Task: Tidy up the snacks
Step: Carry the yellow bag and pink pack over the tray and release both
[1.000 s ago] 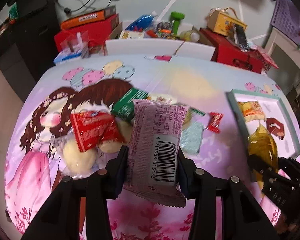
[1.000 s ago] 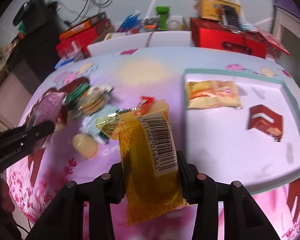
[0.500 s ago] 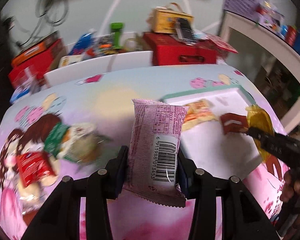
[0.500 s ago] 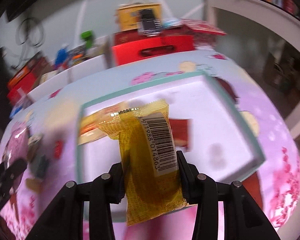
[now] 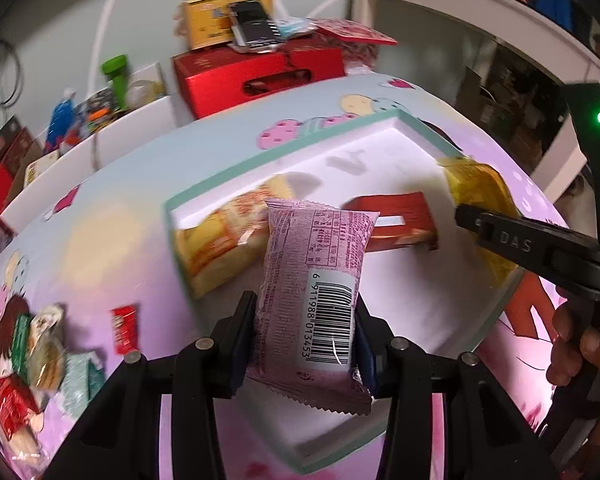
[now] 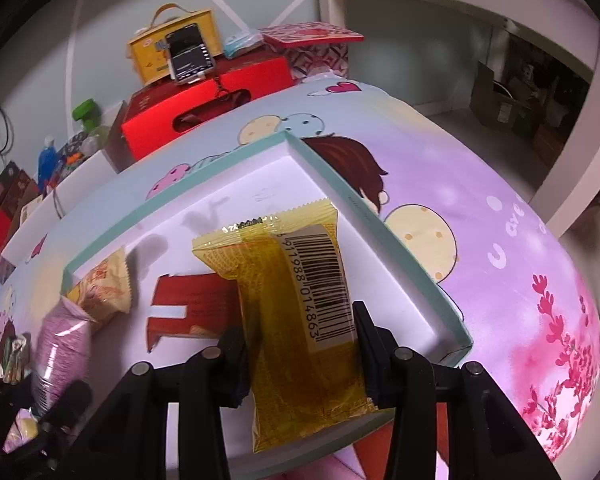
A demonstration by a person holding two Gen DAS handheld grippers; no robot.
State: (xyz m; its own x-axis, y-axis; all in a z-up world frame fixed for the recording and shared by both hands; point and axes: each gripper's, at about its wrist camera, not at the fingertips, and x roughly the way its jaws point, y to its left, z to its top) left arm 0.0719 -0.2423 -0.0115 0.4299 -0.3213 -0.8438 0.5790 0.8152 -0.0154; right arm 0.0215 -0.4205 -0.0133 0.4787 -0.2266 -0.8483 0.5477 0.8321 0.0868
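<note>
Rig hardware: black two-finger grippers, both sides

Left gripper (image 5: 306,330): matte black linkage arms, round silver pivot screws, blue-edged pads. Right gripper (image 6: 300,346): same build; side view shows white "DAS" lettering and a green LED on its black frame. Hand (image 5: 580,354) bare, no sleeve visible.

My tray (image 6: 384,236): far corner and right side bare, room to come down there. Left half taken by the orange packet (image 5: 220,236) and the red packet (image 6: 188,304). Raised teal rim all round, must be cleared from above. Both grippers crowd the tray: left gripper (image 5: 306,334) with pink packet (image 5: 312,288) over the near left, right gripper (image 6: 300,356) with yellow packet (image 6: 296,320) just beside it. Boxes (image 6: 204,108) wall the table's (image 6: 500,248) far edge; loose snacks (image 5: 44,344) clutter its left.
</note>
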